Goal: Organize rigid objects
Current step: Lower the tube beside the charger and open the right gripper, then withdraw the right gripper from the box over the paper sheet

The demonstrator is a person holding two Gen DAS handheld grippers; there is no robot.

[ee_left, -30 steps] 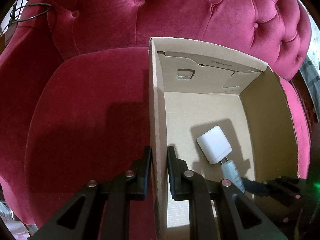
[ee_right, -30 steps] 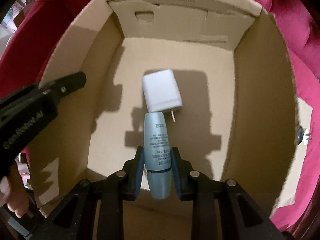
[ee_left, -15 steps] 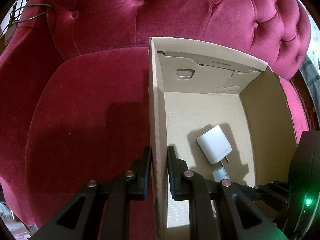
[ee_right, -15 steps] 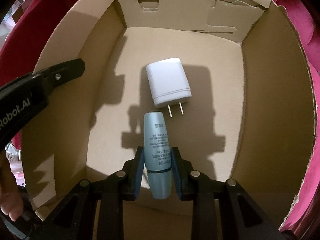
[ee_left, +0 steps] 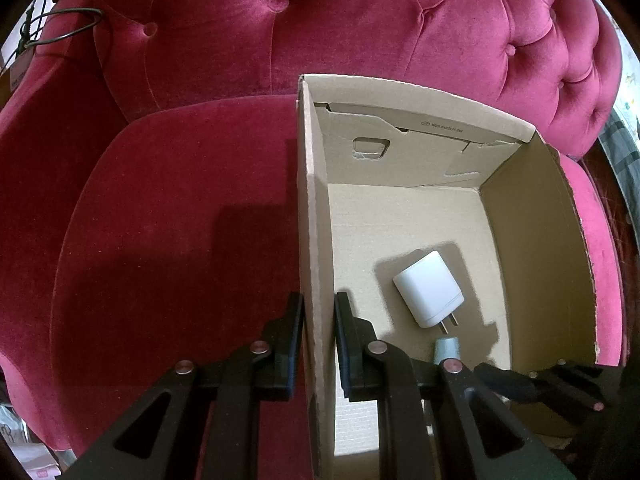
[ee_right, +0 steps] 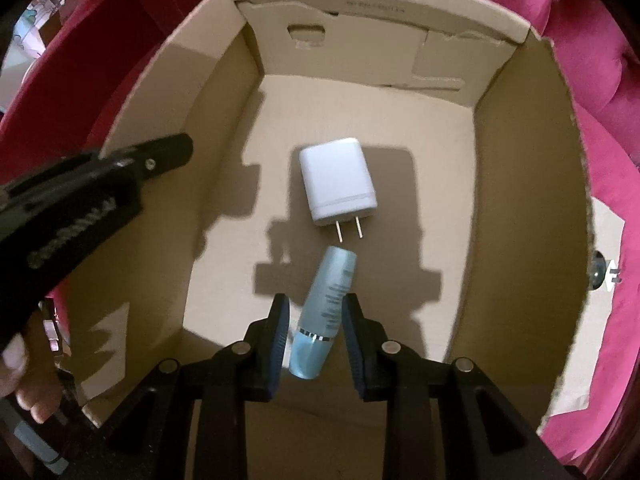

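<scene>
Bottle: a pale blue bottle [ee_right: 326, 308] lies tilted on the floor of the cardboard box [ee_right: 532, 208], cap end nearest the camera, its far end just short of the charger's prongs.
Right gripper [ee_right: 314, 320]: its fingers [ee_right: 279, 328] straddle the bottle with a gap on the right side; the left pad is close to the bottle's lower part, contact unclear. Narrowly parted, not pressing the bottle.
Charger: a white wall charger [ee_right: 338, 180] lies flat near the middle of the box floor, prongs pointing toward the bottle.
Left gripper [ee_left: 318, 320]: its fingers [ee_left: 294, 332] are clamped on the box's left wall [ee_left: 312, 240], one outside, one inside.
Box: sits open-topped on a crimson velvet tufted armchair [ee_left: 180, 220], against the chair's back.
Person: fingertips of a hand [ee_right: 18, 380] show beside the box's left wall, at the left gripper's handle.
</scene>
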